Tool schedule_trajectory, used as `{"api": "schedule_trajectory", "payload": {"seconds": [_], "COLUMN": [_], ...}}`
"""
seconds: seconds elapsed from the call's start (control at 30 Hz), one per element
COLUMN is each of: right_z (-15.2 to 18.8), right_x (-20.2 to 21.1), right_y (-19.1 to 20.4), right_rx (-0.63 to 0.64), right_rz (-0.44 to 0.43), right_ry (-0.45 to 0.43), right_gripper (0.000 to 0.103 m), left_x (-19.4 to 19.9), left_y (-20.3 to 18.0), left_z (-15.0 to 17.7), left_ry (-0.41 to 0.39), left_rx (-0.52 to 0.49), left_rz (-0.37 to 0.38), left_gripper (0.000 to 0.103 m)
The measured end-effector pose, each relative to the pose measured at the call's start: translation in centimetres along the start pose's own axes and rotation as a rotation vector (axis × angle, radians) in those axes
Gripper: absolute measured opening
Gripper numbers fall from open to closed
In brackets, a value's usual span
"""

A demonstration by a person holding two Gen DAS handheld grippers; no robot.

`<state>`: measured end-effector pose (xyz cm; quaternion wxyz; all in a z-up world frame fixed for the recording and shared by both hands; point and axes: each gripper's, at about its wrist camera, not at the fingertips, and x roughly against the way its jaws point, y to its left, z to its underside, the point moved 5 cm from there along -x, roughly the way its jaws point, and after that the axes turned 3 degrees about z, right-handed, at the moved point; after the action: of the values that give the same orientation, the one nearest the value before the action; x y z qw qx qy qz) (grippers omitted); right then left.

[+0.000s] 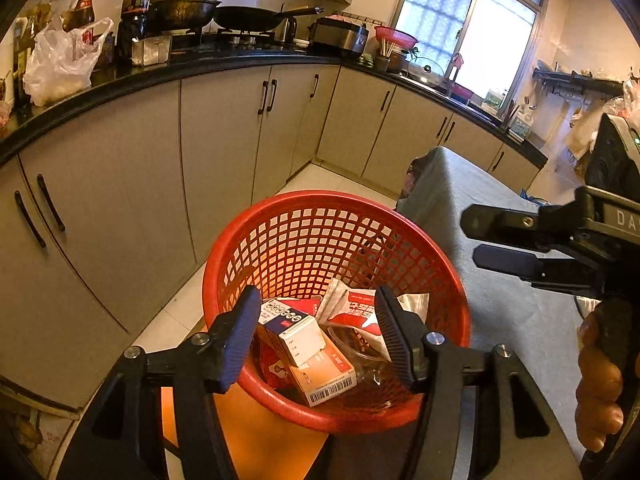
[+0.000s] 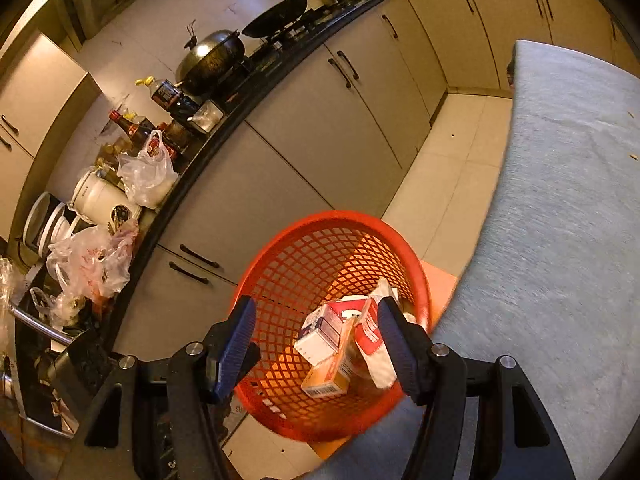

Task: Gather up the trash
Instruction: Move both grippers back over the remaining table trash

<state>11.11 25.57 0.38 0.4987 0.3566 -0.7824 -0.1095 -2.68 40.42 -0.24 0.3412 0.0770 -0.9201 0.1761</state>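
A red mesh basket [image 1: 212, 280] [image 2: 336, 216] stands on an orange stool [image 1: 260, 440] beside the grey-clothed table [image 1: 500, 300] [image 2: 560, 200]. Inside it lie a blue-and-white box [image 1: 292, 328] [image 2: 320, 332], an orange box with a barcode [image 1: 328, 376] [image 2: 332, 376], a red-and-white packet [image 1: 356, 312] [image 2: 370, 336] and some clear plastic. My left gripper [image 1: 318, 340] hovers over the basket's near side, open, its pads pressing on nothing. My right gripper [image 2: 318, 344] is also open above the basket, empty; in the left wrist view the right gripper [image 1: 476, 240] reaches in over the table.
A black counter [image 1: 160, 74] [image 2: 224, 148] with beige cabinets runs along the wall, loaded with a lidded wok [image 1: 184, 6], bottles and plastic bags [image 1: 60, 64]. Pale floor tiles [image 2: 440, 176] lie between cabinets and table. A person's hand [image 1: 600, 380] grips the right tool.
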Motion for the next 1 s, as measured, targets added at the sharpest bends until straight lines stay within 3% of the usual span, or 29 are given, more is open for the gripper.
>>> {"api": "schedule_trajectory", "payload": {"seconds": [0.57,1.0], "right_z": [5.7,8.8], "right_x": [6.7,13.6], "right_y": [-4.0,-9.6], "right_rx": [-0.054,-0.129], "right_rz": [-0.011,0.039], "right_ry": [-0.043,-0.149], "right_gripper": [0.068,0.068], "left_x": [2.5,2.5], "left_y": [-6.5,-13.5], "left_z": [3.3,5.8], "left_ry": [-0.001,0.026], "left_rx": [-0.128,-0.269], "left_rz": [-0.004,0.026], "left_gripper": [0.069,0.069]}}
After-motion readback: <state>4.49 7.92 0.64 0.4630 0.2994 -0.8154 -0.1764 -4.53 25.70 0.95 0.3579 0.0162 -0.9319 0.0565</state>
